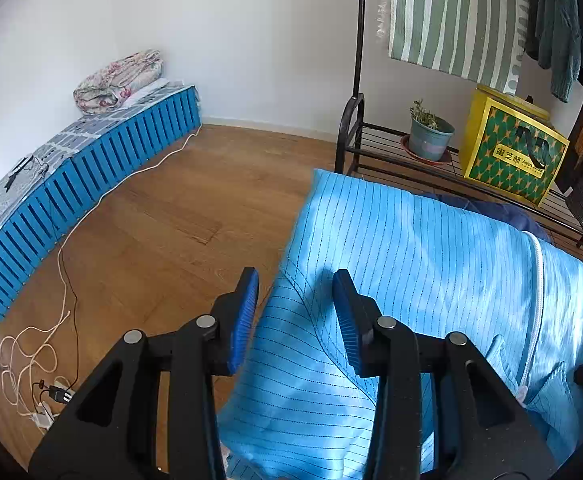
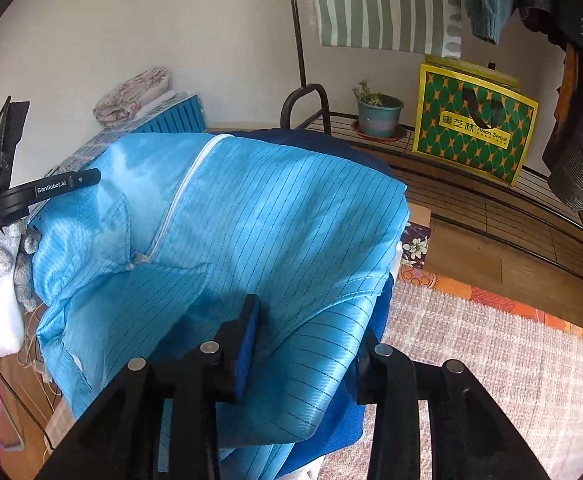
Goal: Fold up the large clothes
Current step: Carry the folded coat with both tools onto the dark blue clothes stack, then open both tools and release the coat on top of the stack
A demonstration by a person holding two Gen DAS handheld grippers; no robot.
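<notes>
Light blue pinstriped garment with white zipper spread in front of black metal rack, left gripper fingers parted above its edge, gripping nothing, right gripper fingers parted astride a fold.

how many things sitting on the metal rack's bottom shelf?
2. A potted plant stands at the shelf's left end by the upright pole, and a yellow-green gift bag stands just to its right. The shelf's far right is hidden by hanging clothes.
</notes>
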